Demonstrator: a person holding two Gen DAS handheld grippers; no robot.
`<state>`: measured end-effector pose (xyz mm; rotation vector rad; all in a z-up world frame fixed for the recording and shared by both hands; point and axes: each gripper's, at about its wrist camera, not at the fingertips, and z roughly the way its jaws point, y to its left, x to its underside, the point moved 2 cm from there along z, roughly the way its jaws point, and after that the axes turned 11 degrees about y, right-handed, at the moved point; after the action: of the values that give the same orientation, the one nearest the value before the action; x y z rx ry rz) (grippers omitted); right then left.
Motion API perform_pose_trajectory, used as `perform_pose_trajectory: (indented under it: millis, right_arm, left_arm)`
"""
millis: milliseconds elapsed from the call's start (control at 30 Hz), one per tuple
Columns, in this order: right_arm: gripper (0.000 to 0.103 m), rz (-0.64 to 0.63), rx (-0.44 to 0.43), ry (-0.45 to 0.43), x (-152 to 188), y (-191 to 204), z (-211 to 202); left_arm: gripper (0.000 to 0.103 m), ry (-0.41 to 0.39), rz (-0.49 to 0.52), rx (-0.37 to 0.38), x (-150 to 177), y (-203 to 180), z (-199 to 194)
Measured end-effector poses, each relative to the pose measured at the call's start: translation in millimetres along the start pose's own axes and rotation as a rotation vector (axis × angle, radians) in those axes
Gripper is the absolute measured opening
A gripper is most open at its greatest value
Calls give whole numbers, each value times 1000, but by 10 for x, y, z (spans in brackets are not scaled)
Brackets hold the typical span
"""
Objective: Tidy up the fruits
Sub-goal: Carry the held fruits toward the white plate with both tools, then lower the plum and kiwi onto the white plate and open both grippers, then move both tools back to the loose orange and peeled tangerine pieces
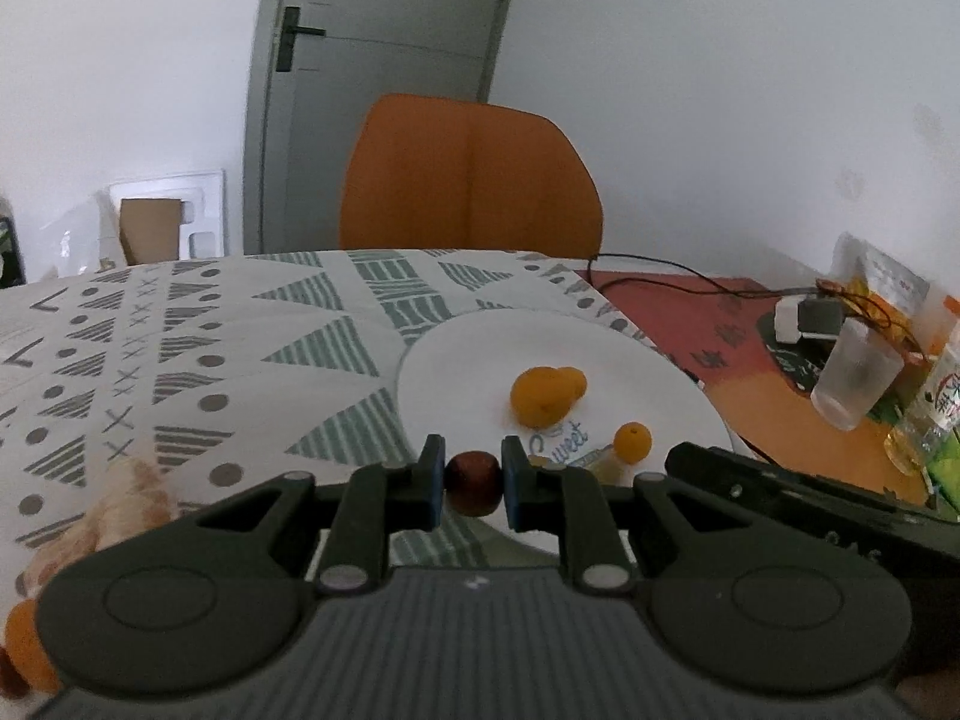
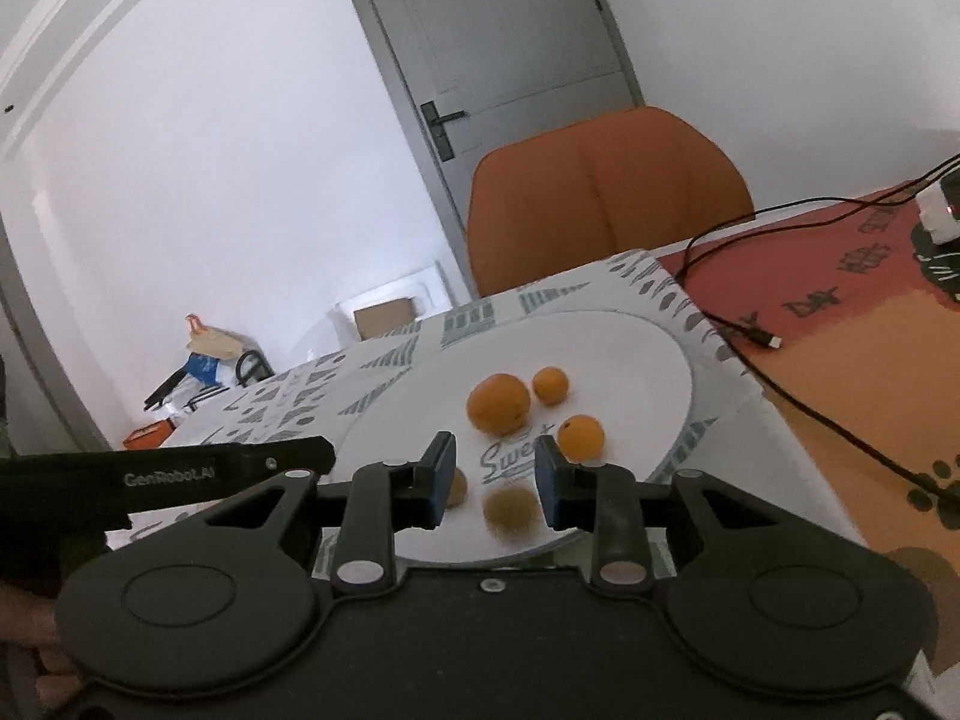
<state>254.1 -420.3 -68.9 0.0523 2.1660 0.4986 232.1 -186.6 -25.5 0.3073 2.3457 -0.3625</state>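
In the left wrist view my left gripper (image 1: pixel 473 468) is shut on a small dark red round fruit (image 1: pixel 474 486), just above the near rim of a white plate (image 1: pixel 456 372). A large orange (image 1: pixel 540 399) and two small ones lie on that plate. My right gripper (image 2: pixel 494 468) stands open over the same plate's (image 2: pixel 648 360) near part. A blurred brown fruit (image 2: pixel 510 509) sits between its fingers with a gap on each side. A second brown fruit (image 2: pixel 459 486) peeks from behind the left finger. Three oranges (image 2: pixel 498 405) lie beyond.
An orange chair (image 1: pixel 468 174) stands behind the patterned tablecloth (image 1: pixel 180 348). A black cable (image 2: pixel 810 414) crosses the red-orange mat (image 2: pixel 840 360) on the right. A plastic cup (image 1: pixel 855 375) and a bottle (image 1: pixel 930 408) stand at the right. More fruit (image 1: pixel 120 510) lies at the lower left.
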Motion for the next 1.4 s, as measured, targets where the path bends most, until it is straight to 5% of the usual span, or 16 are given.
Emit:
perform_pose_trajectory:
  millis: [600,667,1000,1400]
  right_arm:
    - [34,31,35,-1,37,-83,-88]
    - [40,27,40,-7,28,-47,-89]
    - [54,-12,36,11,80,237,-54]
    - [71,-52,25,4,205,530,-239]
  left_arm:
    - [22,-17,18,42,-110,-128,-20]
    - [23,-16,7,27,-101,-83,-61]
    - [68,-67,-61,-85,21,262,-443]
    - [88,-121,-119,-162,270,503,-934]
